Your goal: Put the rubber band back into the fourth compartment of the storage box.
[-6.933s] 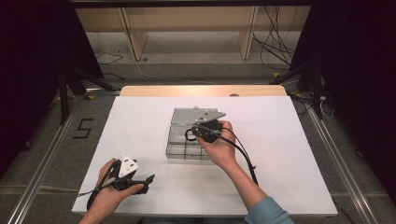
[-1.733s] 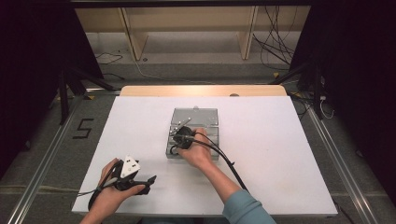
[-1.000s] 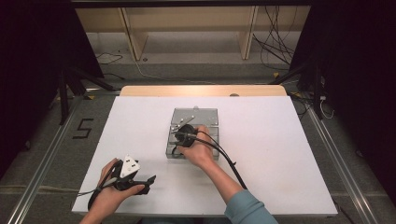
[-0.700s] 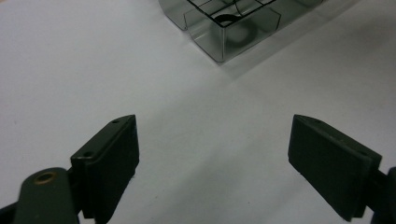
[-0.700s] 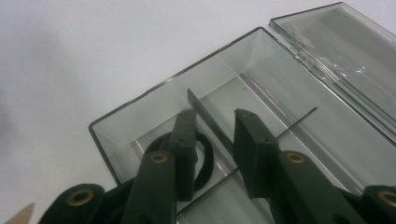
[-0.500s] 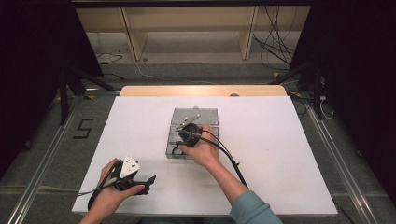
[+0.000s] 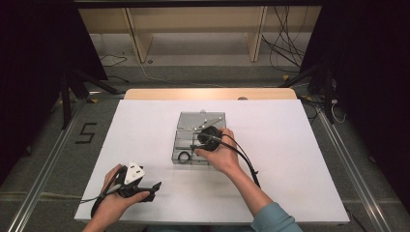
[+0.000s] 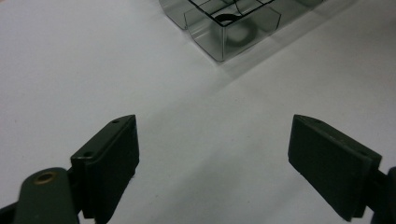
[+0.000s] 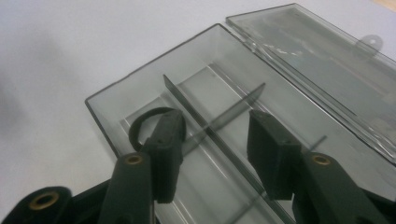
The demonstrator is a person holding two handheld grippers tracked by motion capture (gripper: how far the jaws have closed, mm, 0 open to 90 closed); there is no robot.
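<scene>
The box sits mid-frame on the bench. A ring lies in its lower left compartment. Its lid lies open behind.

The right gripper has drawn back toward the near right over the clear plastic box, and its jaws have just been opening. The black ring now lies loose in the near-left compartment, beside one jaw, with nothing between them.

A single dark digit "5" is marked on the grey floor, left of the white desk.
</scene>
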